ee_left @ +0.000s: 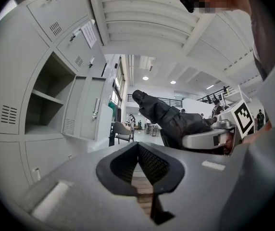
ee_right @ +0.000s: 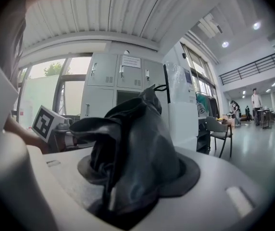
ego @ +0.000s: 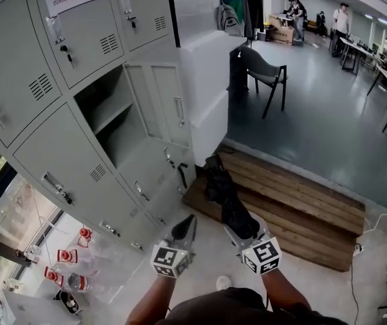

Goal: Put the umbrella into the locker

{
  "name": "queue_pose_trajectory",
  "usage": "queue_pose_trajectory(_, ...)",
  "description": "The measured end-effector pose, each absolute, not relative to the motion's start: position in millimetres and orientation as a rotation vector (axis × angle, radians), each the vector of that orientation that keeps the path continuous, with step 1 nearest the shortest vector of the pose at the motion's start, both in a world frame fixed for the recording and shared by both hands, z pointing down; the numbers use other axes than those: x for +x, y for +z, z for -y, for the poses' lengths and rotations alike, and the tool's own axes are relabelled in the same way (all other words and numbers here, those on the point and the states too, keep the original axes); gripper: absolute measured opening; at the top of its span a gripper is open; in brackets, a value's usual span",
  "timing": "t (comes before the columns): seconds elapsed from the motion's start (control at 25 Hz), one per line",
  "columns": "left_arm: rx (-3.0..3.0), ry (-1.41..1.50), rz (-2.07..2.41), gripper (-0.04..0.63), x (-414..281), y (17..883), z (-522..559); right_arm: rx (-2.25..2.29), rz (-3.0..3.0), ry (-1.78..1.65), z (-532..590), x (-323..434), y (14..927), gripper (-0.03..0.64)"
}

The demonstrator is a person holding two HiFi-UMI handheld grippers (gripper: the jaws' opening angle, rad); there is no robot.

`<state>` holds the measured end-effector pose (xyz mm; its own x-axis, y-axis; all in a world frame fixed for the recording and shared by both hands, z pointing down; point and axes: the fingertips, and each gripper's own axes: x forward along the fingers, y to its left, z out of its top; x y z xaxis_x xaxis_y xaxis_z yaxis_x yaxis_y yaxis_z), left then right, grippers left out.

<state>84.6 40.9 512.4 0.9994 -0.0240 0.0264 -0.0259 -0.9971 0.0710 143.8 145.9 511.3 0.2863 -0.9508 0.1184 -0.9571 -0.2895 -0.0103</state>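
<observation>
Right gripper pinches umbrella, axis pointing ahead; open locker lies up-left of tip, well apart; left gripper closed, empty.

Behind the work: pallet, chair, coats

A wooden pallet lies flat on the grey floor beside a white cabinet. Beyond it stand a dark chair, a clothes rack and people near desks.
</observation>
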Motion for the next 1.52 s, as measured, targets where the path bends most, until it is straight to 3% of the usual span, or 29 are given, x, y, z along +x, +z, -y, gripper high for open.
queue_pose_trajectory(0.76, 3.036, 0.081, 0.488, 0.005, 88, 513, 31, 2.207, 2.198, 0.216, -52, 170, 525, 0.247)
queue_pose_trajectory(1.52, 3.004, 0.016, 0.641, 0.005, 81, 513, 204, 2.085, 2.293, 0.198, 124, 175, 512, 0.249)
